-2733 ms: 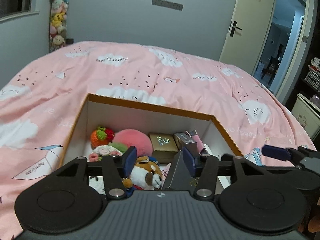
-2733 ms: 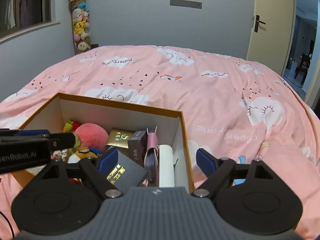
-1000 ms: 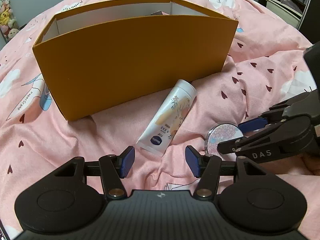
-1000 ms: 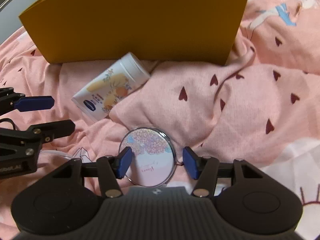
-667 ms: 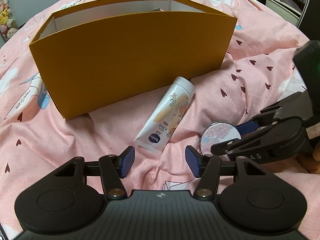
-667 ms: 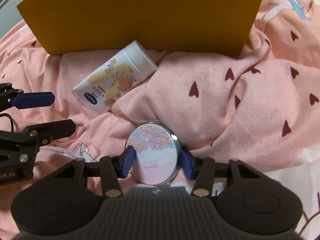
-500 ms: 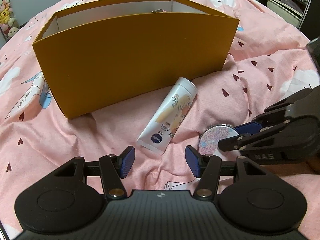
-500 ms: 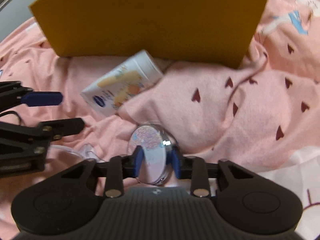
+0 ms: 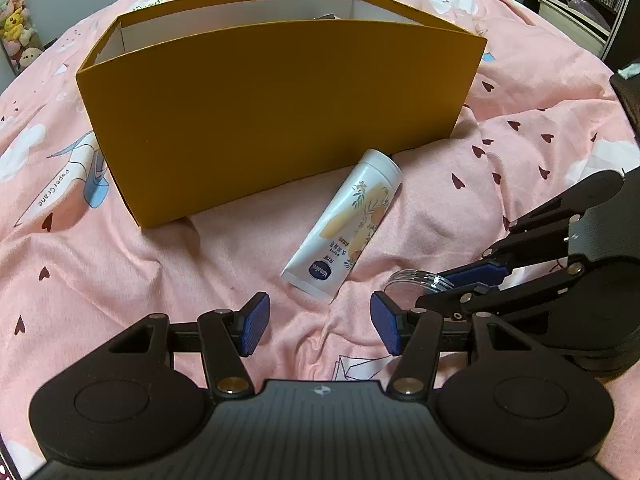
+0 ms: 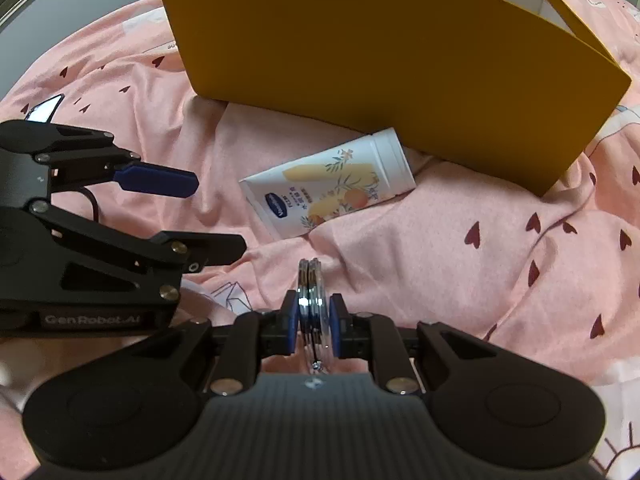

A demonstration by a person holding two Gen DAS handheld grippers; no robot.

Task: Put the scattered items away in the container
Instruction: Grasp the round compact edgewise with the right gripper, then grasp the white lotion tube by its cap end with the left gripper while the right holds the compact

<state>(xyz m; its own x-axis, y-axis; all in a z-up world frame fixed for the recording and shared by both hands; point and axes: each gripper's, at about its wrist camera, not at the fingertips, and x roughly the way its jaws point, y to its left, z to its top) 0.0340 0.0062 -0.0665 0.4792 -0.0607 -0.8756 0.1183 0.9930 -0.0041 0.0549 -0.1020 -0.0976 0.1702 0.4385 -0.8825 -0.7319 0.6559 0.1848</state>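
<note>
A second ago the round compact mirror (image 10: 313,304) lay flat on the pink duvet (image 10: 460,248) with its flowered lid facing up, between the spread jaws of the right gripper (image 10: 313,322). Now it stands on edge, its stacked silver rims turned toward the right wrist camera, and the right gripper's blue pads (image 10: 294,320) are pinched on its two faces; those jaws have just been closing, with the mirror between them. The left gripper (image 9: 320,322) has not changed: its jaws are spread wide with nothing between them, low over the duvet, and the view around it is as before.

The hand cream tube (image 9: 344,220) lies where it did, on the duvet just in front of the orange box (image 9: 280,112), its cap end toward the box wall and possibly touching it; the fold of cloth there makes that hard to judge.

The left wrist view shows the box's white inside and open top, and only a thin arc of the mirror's rim (image 9: 416,278) beside the right gripper's (image 9: 444,286) fingers. The right wrist view shows the pinch itself head-on, plus the left gripper (image 10: 208,216) off to the left with its two fingers apart, well short of the tube (image 10: 332,188), and the box (image 10: 380,60) behind it.
</note>
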